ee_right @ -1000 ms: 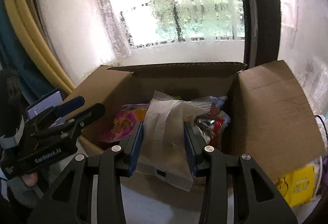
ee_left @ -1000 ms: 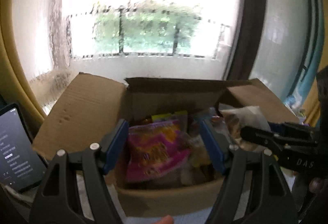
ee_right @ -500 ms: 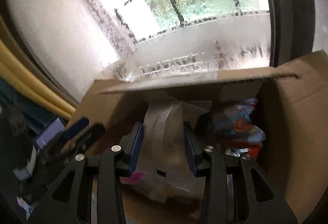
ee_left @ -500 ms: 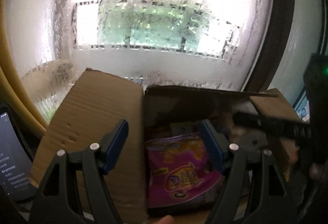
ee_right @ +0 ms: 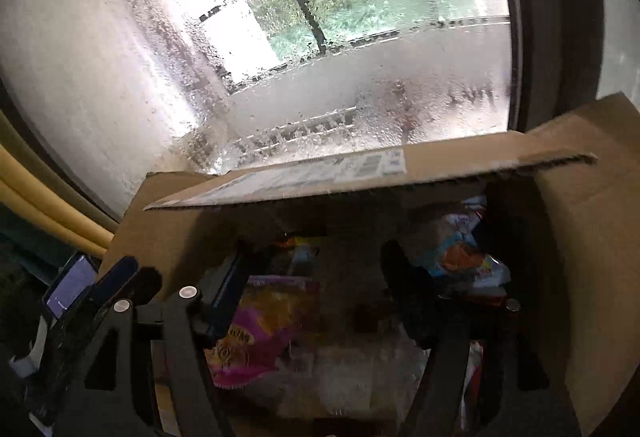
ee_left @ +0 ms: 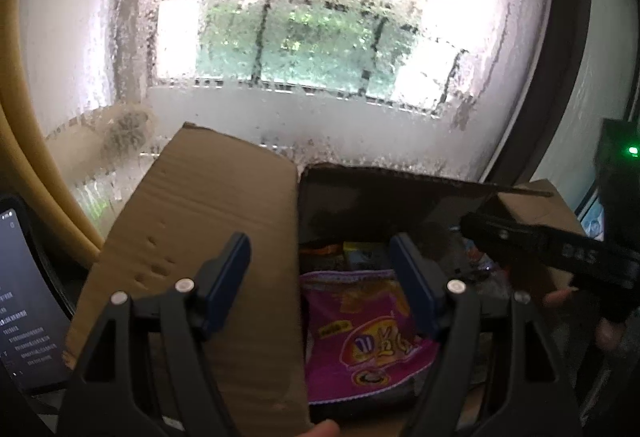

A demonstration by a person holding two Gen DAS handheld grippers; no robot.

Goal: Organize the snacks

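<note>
While we look past both tools, the cardboard box [ee_left: 208, 237] sits open under the window [ee_left: 304, 37]. Inside lies a purple snack bag [ee_left: 368, 337]; the pale packet [ee_right: 360, 369] rests beside it, blurry. Right gripper [ee_right: 312, 277]: jaws opening, packet below, not pinched. Left gripper [ee_left: 320, 269]: jaws apart, empty, over box's left flap & bag.

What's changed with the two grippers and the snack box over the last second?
The right gripper carried the pale packet forward into the cardboard box; its jaws are opening, and the packet lies free between them. The left gripper shifted left over the box's flap, open and empty as before. The pink snack bag stayed inside.
</note>
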